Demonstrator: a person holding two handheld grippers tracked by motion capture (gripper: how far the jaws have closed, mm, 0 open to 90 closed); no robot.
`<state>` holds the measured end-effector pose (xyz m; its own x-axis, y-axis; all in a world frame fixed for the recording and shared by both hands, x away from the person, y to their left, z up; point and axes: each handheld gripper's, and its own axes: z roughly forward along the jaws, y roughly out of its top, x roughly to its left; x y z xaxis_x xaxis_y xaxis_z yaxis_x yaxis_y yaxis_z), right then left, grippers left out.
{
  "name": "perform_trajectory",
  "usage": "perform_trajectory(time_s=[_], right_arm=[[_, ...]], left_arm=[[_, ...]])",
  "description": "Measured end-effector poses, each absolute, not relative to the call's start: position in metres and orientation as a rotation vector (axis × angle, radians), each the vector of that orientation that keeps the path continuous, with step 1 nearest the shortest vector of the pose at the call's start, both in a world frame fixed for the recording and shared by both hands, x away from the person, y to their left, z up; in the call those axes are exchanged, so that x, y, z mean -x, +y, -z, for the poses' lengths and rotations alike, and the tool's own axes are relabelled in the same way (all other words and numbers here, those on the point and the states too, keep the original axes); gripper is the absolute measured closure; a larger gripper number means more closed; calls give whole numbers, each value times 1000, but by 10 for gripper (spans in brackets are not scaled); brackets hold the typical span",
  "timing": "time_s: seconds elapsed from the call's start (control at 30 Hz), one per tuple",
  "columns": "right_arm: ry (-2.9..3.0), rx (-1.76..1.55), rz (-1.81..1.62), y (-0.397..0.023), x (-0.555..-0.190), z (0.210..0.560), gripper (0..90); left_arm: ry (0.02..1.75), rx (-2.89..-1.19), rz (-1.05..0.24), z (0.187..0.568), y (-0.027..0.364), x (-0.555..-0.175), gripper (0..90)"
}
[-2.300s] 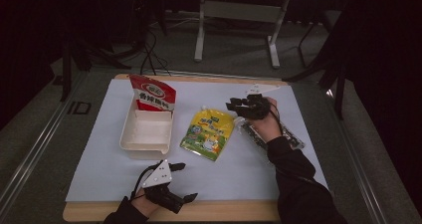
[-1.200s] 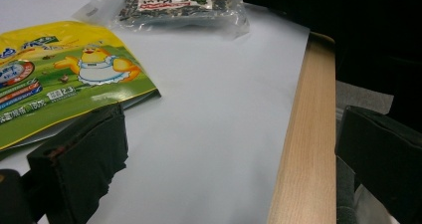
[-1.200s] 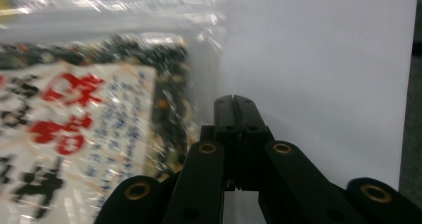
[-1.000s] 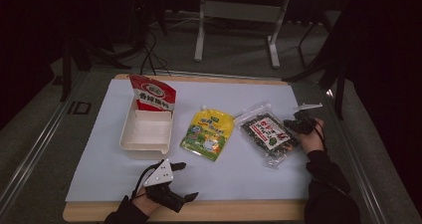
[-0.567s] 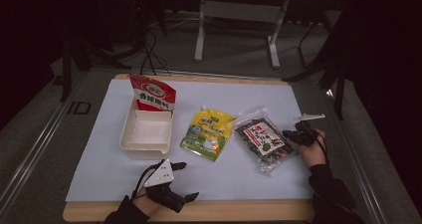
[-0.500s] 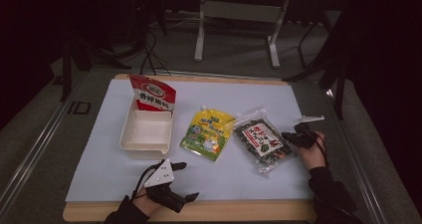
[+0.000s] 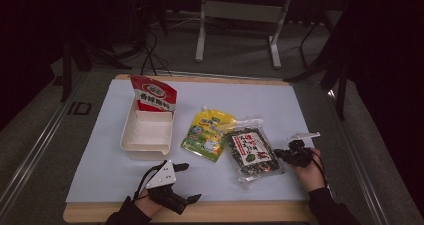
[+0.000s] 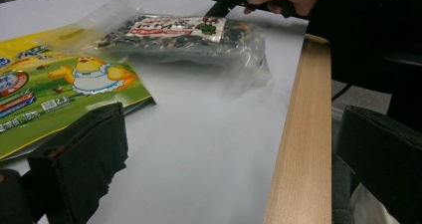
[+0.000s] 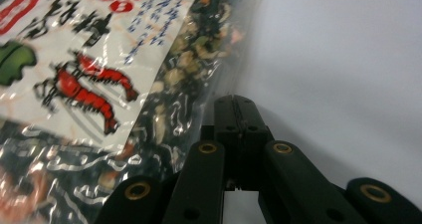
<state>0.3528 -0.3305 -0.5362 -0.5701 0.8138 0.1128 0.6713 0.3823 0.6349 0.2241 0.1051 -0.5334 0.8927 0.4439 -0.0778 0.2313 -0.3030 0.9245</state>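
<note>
A clear bag of dark dried food with a white and red label (image 7: 252, 150) lies on the white mat, right of a yellow-green pouch (image 7: 207, 135). My right gripper (image 7: 278, 155) is shut, and its tips rest against the bag's right edge. Close up in the right gripper view, the shut jaws (image 9: 234, 104) meet the bag (image 9: 99, 84) at its clear border. My left gripper (image 7: 187, 182) sits open near the front edge, with nothing between its jaws. The left gripper view looks past its own jaws (image 8: 229, 174) to the pouch (image 8: 54, 89), the bag (image 8: 184, 32) and the right gripper (image 8: 219, 7).
A white tray (image 7: 142, 147) stands at the left, with a red pouch (image 7: 152, 95) upright at its far end. The wooden table edge (image 7: 240, 211) runs along the front. Bare mat (image 7: 300, 110) lies behind the bag.
The right gripper has slid left and toward the front, and the clear bag has moved with it until it lies next to the yellow-green pouch. The left gripper has stayed still.
</note>
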Motion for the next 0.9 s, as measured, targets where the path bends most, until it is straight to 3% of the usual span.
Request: perform_trajectory(time_s=[0.57, 0.9], right_arm=[[2579, -1180, -993, -296, -311, 534, 900], [2505, -1148, -1001, -301, -328, 518, 872]], left_arm=[[485, -1900, -227, 533, 103, -224, 12], [486, -1897, -228, 533, 103, -224, 12]])
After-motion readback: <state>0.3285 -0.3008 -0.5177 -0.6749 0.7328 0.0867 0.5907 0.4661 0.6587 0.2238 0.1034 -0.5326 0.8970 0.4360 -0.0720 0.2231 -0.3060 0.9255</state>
